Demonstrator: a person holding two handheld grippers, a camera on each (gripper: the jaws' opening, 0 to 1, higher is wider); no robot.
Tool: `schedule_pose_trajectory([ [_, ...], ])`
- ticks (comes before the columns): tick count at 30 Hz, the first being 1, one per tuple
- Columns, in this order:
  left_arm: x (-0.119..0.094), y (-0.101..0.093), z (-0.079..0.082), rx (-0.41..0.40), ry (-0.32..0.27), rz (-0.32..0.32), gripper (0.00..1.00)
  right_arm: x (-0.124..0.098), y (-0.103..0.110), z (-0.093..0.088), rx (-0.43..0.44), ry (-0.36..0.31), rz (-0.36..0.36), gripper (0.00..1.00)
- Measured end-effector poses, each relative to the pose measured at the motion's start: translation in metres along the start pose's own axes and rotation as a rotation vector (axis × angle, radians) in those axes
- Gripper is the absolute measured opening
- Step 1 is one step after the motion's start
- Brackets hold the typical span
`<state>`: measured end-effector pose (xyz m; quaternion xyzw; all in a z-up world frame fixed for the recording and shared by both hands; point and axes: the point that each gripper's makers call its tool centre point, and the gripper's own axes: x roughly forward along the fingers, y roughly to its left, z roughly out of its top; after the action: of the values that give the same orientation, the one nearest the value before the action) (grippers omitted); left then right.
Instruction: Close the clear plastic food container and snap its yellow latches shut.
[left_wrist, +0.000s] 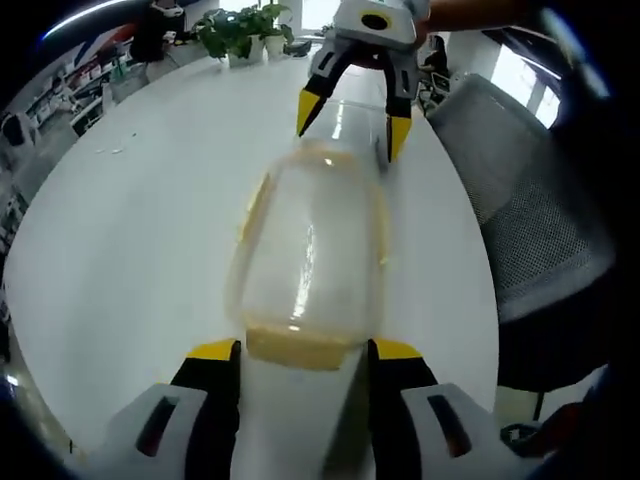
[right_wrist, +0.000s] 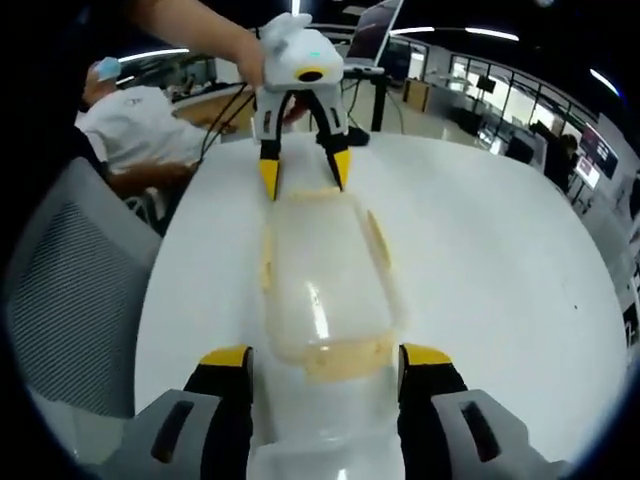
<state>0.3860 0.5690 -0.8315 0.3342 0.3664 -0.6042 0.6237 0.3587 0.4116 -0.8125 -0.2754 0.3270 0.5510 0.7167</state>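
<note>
White bench (left_wrist: 140, 220) in open office; clear container (left_wrist: 312, 250) lies between left gripper (left_wrist: 305, 352) and right gripper (left_wrist: 352, 110), jaws open at each end. Risk, judged: uneven push on slick surface slides container, yellow latch (left_wrist: 292, 345) misses.

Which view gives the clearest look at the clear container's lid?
The right gripper view: the container is sharp, its lid outline and yellow latches readable. In the left gripper view the container is blurred, latches smeared.
</note>
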Motion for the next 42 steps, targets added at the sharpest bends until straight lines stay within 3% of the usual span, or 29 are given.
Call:
schedule_pose_trajectory([
  [10, 0.004, 0.001, -0.002, 0.082, 0.051, -0.016, 0.46, 0.006, -0.005, -0.001, -0.015, 0.028, -0.017, 0.5],
  [16, 0.006, 0.003, -0.002, 0.091, 0.06, -0.019, 0.46, 0.011, -0.005, -0.002, -0.088, 0.055, -0.018, 0.45],
  [18, 0.006, 0.003, -0.002, 0.093, 0.061, -0.019, 0.45, 0.011, -0.008, -0.002, -0.074, 0.059, -0.023, 0.43],
  [24, 0.005, 0.003, -0.002, 0.108, 0.066, -0.021, 0.45, 0.009, -0.017, -0.005, -0.075, 0.081, -0.062, 0.44],
  [32, 0.005, 0.002, -0.003, 0.116, 0.083, -0.028, 0.45, 0.007, -0.015, -0.004, -0.058, 0.089, -0.051, 0.43],
  [35, 0.005, 0.001, -0.003, 0.128, 0.086, -0.028, 0.45, 0.004, -0.011, -0.004, -0.089, 0.097, -0.041, 0.43],
  [37, 0.005, 0.0, -0.003, 0.123, 0.084, -0.029, 0.45, 0.004, -0.013, -0.009, -0.121, 0.119, -0.045, 0.42],
  [42, 0.005, 0.0, -0.003, 0.13, 0.094, -0.027, 0.44, 0.004, -0.022, -0.009, -0.11, 0.13, -0.05, 0.42],
])
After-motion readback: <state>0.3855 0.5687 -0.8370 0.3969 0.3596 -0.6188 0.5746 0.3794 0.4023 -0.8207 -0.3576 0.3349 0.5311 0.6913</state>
